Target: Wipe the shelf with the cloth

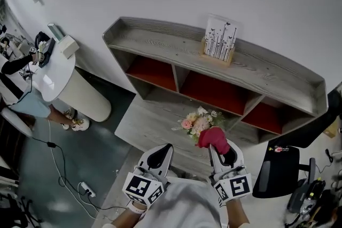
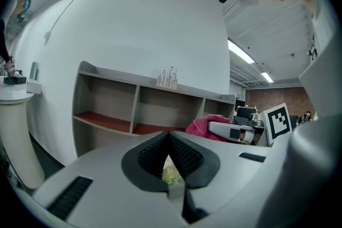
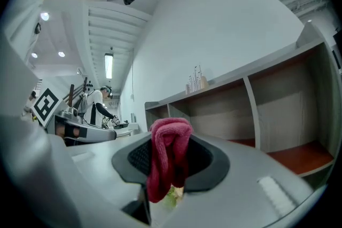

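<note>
In right gripper [image 3: 171, 165] — red cloth [image 3: 169, 139] clamped.

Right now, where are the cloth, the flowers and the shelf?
cloth [image 3: 166, 157], right gripper view, the fold between the jaws.
flowers [image 1: 196, 123], head view, the pink blooms in the middle.
shelf [image 1: 160, 42], head view, its bare grey top board.
</note>
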Available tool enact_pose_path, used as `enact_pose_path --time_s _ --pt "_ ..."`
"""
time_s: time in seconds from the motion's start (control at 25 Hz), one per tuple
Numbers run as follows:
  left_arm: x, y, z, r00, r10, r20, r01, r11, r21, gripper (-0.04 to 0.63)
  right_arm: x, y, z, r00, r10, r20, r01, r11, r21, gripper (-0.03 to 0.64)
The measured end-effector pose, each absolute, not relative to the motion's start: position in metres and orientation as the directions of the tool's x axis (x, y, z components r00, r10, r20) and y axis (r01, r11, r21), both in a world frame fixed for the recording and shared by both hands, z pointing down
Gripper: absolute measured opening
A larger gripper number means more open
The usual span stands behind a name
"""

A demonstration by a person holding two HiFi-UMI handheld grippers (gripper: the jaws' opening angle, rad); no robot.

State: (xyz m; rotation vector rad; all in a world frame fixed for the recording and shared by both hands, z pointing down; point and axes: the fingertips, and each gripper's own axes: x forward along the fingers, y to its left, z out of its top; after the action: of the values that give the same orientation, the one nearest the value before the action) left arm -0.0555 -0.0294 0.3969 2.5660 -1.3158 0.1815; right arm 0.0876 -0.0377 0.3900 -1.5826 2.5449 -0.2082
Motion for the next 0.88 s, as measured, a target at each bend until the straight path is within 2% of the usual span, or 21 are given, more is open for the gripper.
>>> enact_pose_path --time_s 0.28,0.64,0.88 --pt "-0.031 -0.051 0.404 0.605 -0.755 0.252 -0.796 -0.574 0.191 0.006 0.100 -0.047 0.398 -0.423 -0.905 -0.035 -0.882 0.421 -0.213 0.129" --pt "-0.019 -0.078 0.390 0.634 -0.745 0.207 -0.773 -0.609 0.174 0.006 0.093 -0.067 0.380 -0.439 -0.896 -0.068 -0.879 0.444 -0.174 0.129" --pt "-0.028 -0.100 0.375 0.630 -0.762 0.154 -0.776 -0.606 0.177 0.006 0.075 -0.100 0.372 -0.522 -0.852 -0.025 -0.852 0.523 -0.027 0.129"
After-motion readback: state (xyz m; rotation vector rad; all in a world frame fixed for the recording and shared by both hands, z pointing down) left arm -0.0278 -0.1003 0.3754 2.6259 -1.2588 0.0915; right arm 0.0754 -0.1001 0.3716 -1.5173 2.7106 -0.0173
